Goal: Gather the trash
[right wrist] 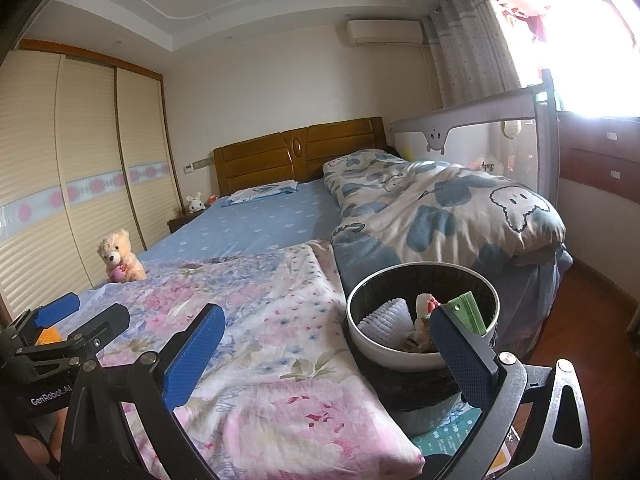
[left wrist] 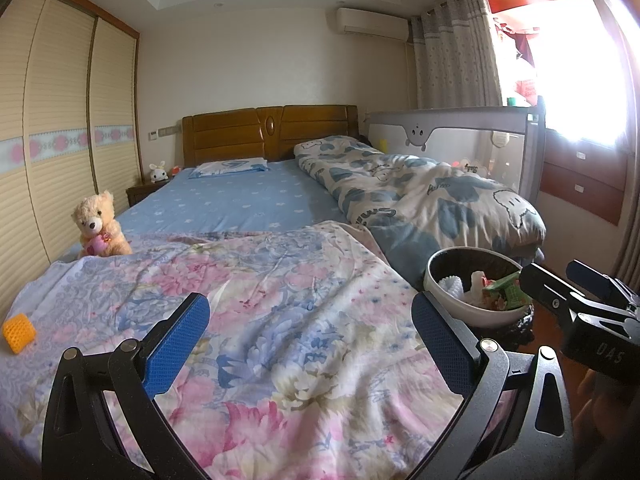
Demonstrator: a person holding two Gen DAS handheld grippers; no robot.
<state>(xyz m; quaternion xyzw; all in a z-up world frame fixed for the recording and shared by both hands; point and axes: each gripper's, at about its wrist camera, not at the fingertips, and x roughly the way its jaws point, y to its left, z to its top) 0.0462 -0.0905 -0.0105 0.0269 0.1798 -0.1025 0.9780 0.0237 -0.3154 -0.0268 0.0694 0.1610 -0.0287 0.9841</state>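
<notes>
An orange mesh-patterned scrap (left wrist: 19,334) lies on the floral quilt (left wrist: 280,320) at the far left; in the right wrist view it (right wrist: 50,336) peeks out behind the left gripper. A white-rimmed trash bin (left wrist: 480,318) (right wrist: 384,354) stands at the bed's right edge, holding a white foam net (right wrist: 390,314), a green carton (right wrist: 466,310) and other scraps. My left gripper (left wrist: 310,320) (right wrist: 90,314) hangs open over the quilt, nothing between its fingers. My right gripper (right wrist: 324,332) (left wrist: 554,274) is open and empty, its right finger (right wrist: 452,340) in front of the bin.
A teddy bear (left wrist: 98,224) sits at the bed's left edge beside the wardrobe (left wrist: 60,120). A rolled blue-and-white duvet (left wrist: 420,196) lies along the right side by a grey bed rail (left wrist: 448,128). Wooden floor (right wrist: 580,292) and drawers (left wrist: 580,176) are at right.
</notes>
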